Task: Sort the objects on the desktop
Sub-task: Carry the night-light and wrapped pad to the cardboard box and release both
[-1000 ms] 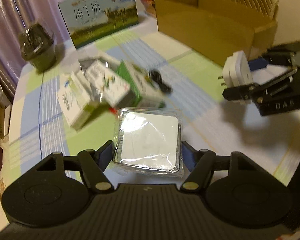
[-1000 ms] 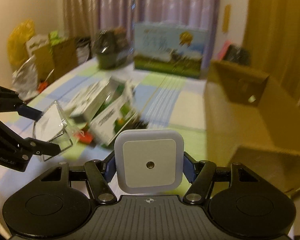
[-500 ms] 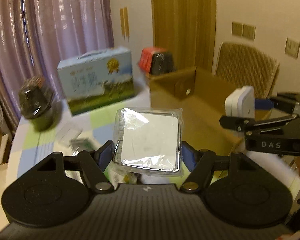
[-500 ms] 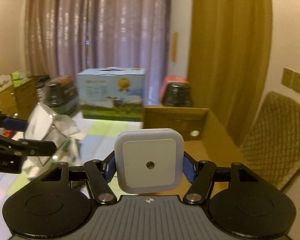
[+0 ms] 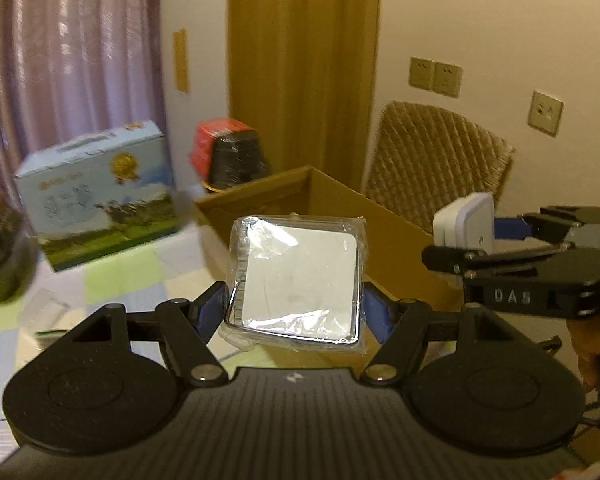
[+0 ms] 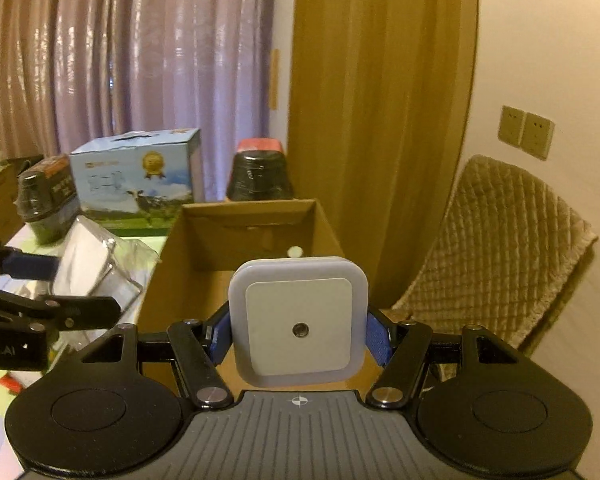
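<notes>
Here, both tools carried items toward the cardboard box.

The left tool (image 5: 296, 308) was clenched on a plastic-wrapped white square item (image 5: 296, 280); the right tool (image 6: 298, 336) was clenched on a white square night light (image 6: 298, 320). The open cardboard box (image 6: 220, 280) lay directly ahead of and below the right tool, its long axis running away from that tool. From the left tool, the box (image 5: 396, 248) lay ahead and to the right. By this layout, the right tool appeared nearer to the opening.

Your left gripper (image 5: 296, 308) clamps wrapped white square pkg (image 5: 298, 280); right gripper (image 5: 466, 236) w/ white plug-in unit (image 5: 466, 222) beside cardboard box (image 5: 384, 240).
</notes>
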Tool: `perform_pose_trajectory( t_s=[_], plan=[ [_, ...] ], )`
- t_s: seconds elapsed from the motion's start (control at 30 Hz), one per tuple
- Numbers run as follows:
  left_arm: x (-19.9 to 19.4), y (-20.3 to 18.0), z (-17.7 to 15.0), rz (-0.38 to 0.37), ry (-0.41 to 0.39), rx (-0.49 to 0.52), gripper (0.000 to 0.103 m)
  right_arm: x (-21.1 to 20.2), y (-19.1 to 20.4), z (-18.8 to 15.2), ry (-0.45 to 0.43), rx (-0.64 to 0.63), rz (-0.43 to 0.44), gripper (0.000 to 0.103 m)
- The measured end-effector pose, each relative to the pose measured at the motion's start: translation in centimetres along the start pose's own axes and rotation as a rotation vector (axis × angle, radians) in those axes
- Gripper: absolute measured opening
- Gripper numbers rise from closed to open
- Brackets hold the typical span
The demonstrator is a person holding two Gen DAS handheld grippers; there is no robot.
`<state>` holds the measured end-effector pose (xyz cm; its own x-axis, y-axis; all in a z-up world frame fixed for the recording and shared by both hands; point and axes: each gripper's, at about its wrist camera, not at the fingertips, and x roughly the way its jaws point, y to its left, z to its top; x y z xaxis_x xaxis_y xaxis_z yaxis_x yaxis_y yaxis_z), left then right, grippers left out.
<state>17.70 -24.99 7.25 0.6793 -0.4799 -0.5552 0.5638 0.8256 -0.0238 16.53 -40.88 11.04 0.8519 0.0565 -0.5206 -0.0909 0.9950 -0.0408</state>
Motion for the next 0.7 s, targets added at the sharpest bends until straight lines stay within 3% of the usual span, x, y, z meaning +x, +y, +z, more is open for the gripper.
perform_pose_trajectory(
  t_s=[0.57, 0.7],
  plan=[
    [7.2, -2.7, -0.1, -0.09, 0.047, -0.022, 0.069, 3.9, -2.9, -0.7, 0.052, 0.074, 0.002, 0.063],
    [7.7, -2.5, -0.7, -0.067, 0.067, 0.001, 0.07, 4.1, -2.8, -0.5, 0.051, 0.076, 0.009, 0.063]
  ],
)
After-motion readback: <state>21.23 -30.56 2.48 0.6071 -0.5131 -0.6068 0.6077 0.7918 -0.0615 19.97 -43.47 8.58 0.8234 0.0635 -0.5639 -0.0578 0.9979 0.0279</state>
